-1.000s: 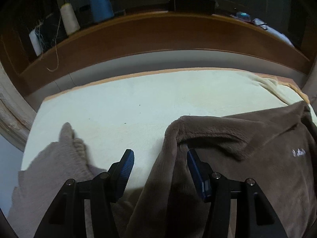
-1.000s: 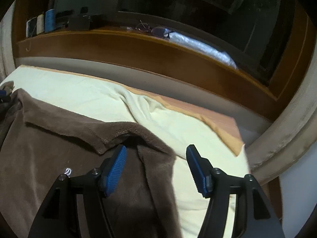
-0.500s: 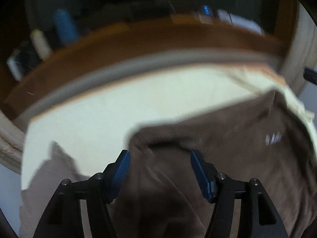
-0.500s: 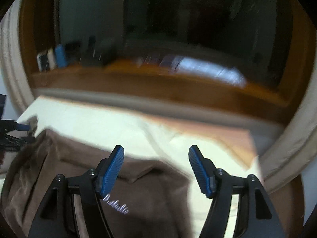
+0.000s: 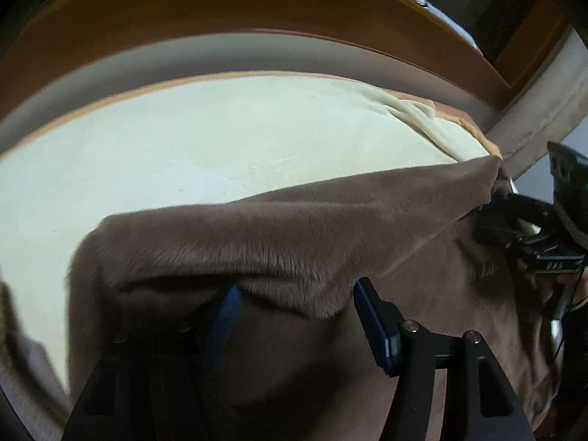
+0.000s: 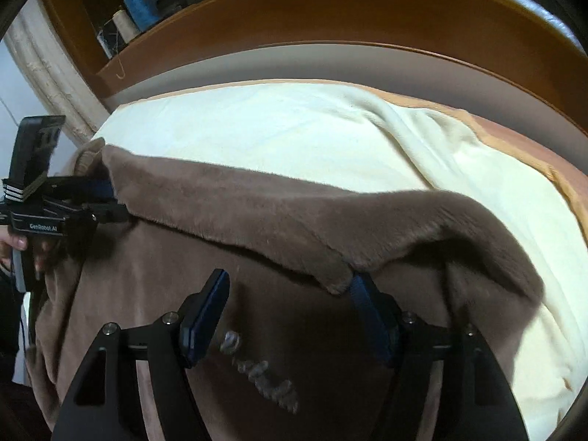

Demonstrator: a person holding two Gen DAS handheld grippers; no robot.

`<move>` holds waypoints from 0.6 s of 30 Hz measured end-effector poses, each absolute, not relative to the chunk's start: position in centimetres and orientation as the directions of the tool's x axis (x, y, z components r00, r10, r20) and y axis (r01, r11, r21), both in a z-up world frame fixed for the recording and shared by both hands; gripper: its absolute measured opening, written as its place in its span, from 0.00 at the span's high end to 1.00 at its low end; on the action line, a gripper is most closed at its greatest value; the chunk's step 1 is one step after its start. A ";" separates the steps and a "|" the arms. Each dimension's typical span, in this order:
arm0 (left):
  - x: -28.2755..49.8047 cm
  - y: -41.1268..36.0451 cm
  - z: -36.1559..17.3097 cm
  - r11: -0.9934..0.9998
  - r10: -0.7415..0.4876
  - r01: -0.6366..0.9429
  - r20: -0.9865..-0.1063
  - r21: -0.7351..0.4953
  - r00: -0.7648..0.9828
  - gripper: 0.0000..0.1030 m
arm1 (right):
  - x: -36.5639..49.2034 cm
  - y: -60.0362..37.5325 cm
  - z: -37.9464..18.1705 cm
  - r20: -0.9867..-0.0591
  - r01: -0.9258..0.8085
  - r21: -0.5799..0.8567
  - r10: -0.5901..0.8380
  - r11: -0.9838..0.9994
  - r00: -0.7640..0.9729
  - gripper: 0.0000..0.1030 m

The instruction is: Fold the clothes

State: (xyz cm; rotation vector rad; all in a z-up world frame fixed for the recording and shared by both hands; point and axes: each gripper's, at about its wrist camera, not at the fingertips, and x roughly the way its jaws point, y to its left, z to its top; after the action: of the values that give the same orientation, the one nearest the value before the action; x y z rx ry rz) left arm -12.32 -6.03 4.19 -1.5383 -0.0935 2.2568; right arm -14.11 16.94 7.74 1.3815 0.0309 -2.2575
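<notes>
Both grippers dropped onto the plush brown garment [image 6: 257, 220], collar folded over.

This looks like a bedroom in a home. A bed with a cream sheet [image 6: 294, 139] fills the middle of both views, and an orange layer [image 6: 514, 136] shows under the sheet at the far edge. Behind the bed runs a long wooden headboard ledge [image 6: 330, 22]. On the ledge stand cones of sewing thread [image 6: 137, 7], one blue and one pale. A soft brown garment [image 6: 257, 220] lies spread on the bed, and a beige curtain [image 5: 544, 103] hangs at the side.
</notes>
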 end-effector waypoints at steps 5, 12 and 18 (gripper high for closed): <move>-13.9 -7.3 5.2 -0.913 0.408 -0.233 -0.785 -0.336 -0.466 0.37 | -15.5 17.2 9.3 -0.727 0.434 0.289 -0.490 -0.854 -0.481 0.29; -14.1 -9.4 5.1 -0.920 0.374 -0.126 -0.742 -0.370 -0.556 0.37 | -18.4 19.0 8.0 -0.690 0.238 0.340 -0.413 -0.910 -0.595 0.21; -12.7 -11.1 6.8 -0.905 0.388 -0.109 -0.689 -0.412 -0.613 0.37 | -17.0 18.1 9.4 -0.665 0.265 0.230 -0.350 -0.936 -0.660 0.21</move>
State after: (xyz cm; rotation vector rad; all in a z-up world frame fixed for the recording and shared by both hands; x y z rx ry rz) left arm -12.65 -11.08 6.76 -1.2043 -0.4815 2.5479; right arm -16.96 18.09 9.38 1.0691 -0.1608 -2.5848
